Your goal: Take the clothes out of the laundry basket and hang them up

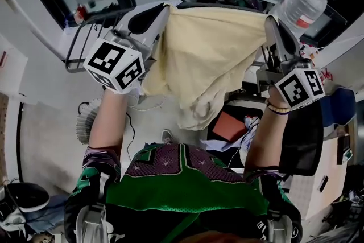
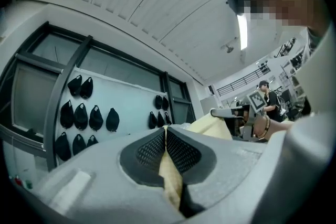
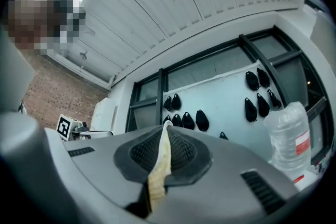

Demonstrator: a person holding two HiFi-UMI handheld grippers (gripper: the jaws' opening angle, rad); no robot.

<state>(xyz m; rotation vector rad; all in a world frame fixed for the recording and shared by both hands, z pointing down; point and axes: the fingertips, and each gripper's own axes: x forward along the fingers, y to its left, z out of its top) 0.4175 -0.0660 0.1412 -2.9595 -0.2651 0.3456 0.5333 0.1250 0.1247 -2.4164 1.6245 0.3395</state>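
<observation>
Head view: my left gripper [image 1: 161,12] and right gripper [image 1: 272,23] each pinch the yellow cloth [image 1: 205,48] by its top edge; such thin bites may slip.

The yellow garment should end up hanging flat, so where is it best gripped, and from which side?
By its top edge at the two outer corners, each tongs coming in from its own side. The yellow garment is limp: pinched that way by the left tongs and right tongs, its edge stretches across and the rest drapes down freely.
</observation>
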